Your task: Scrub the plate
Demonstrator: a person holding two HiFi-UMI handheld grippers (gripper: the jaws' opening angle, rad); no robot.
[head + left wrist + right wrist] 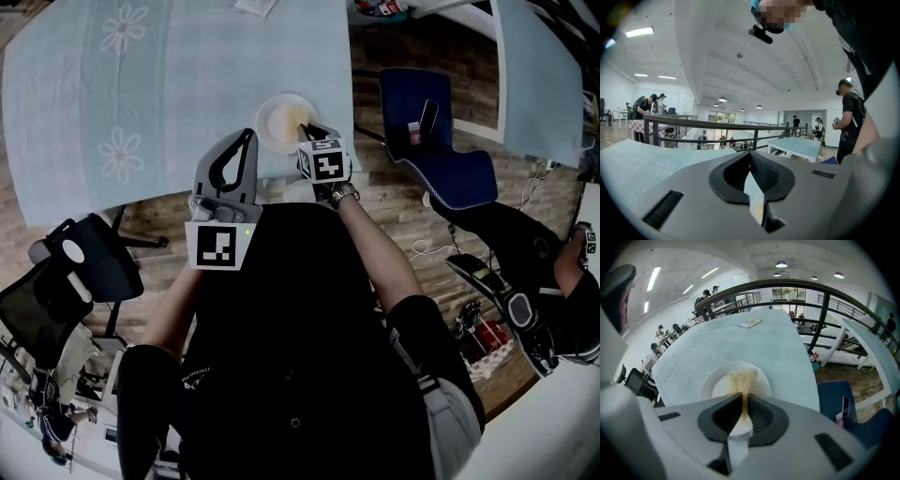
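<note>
Plate [274,127]: white, round, shallow, lying flat on the pale blue table [141,94], close to its near edge and directly ahead of the right gripper [743,397]. Looks like glazed ceramic or melamine, impossible to say which; either way stiff and smooth, probably slippery once wet, and liable to skate over the table top under a sideways push; if ceramic, could chip at the rim and would break if knocked off that near edge. Best taken at the rim, on the side away from the scrubbing, pinched between lip and underside; or simply pressed down from above to pin it in place.

Right gripper clamped tight on a yellowish sponge [742,376], gripped near its rear end; free end fanned out over the middle of the plate, seemingly on or just above the surface; soft, light, compressible, more likely to fold under pressure than to scratch.

Left gripper [750,154] raised off the table and pointing out across the room; jaws together with nothing between them; well apart from the plate, so not steadying it. Probably calls for short, light strokes, or for lowering the left gripper to the rim first.
</note>
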